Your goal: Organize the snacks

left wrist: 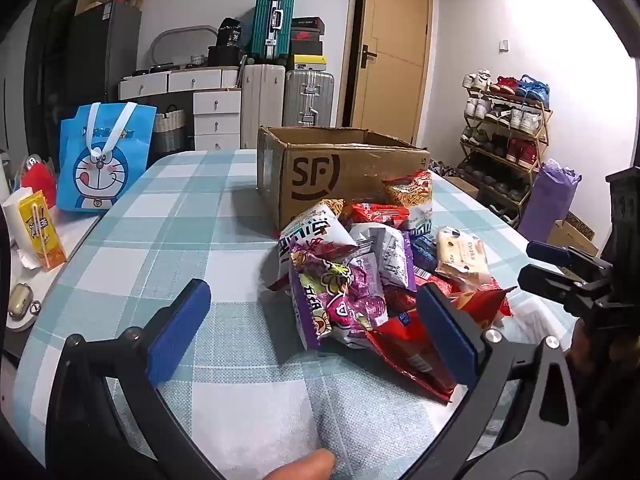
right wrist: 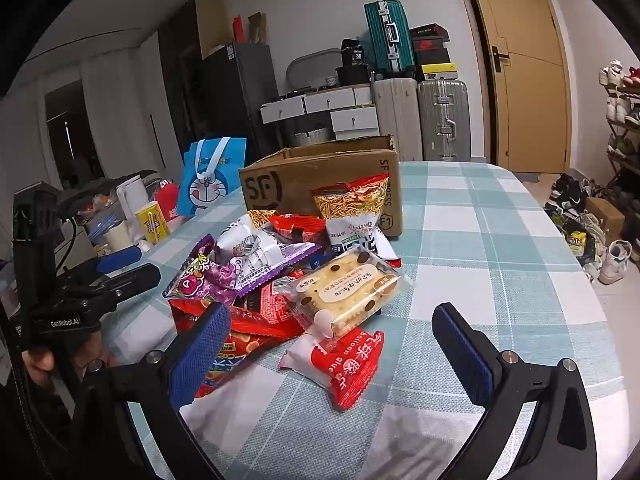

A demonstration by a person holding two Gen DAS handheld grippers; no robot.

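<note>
A heap of snack packets (left wrist: 372, 272) lay on the checked bench (left wrist: 180, 216), just ahead of both claws and in front of an open cardboard box (left wrist: 332, 172) marked SF. The left claw (left wrist: 316, 332) hung released, fingers spread wide, with nothing between them but bare cloth and the near edge of the heap; a purple packet (left wrist: 344, 304) sat just beyond its right finger. The right claw (right wrist: 332, 352) was likewise released, its spread fingers flanking a red packet (right wrist: 348, 368) without touching it. Only the right wrist view showed that red packet and the full face of a clear-wrapped cake (right wrist: 348, 288) directly beyond it; in the left wrist view the cake appeared smaller, at the heap's far right. A noodle-print bag (right wrist: 352, 208) leaned against the box. Farther left of the claws stood a blue cartoon tote (left wrist: 104, 160) and a yellow carton (left wrist: 40, 228). Only the left view showed the full shoe rack (left wrist: 504, 136) off to the right. Suitcases (left wrist: 288, 96) were stacked behind, beside a wooden door (left wrist: 396, 44).
</note>
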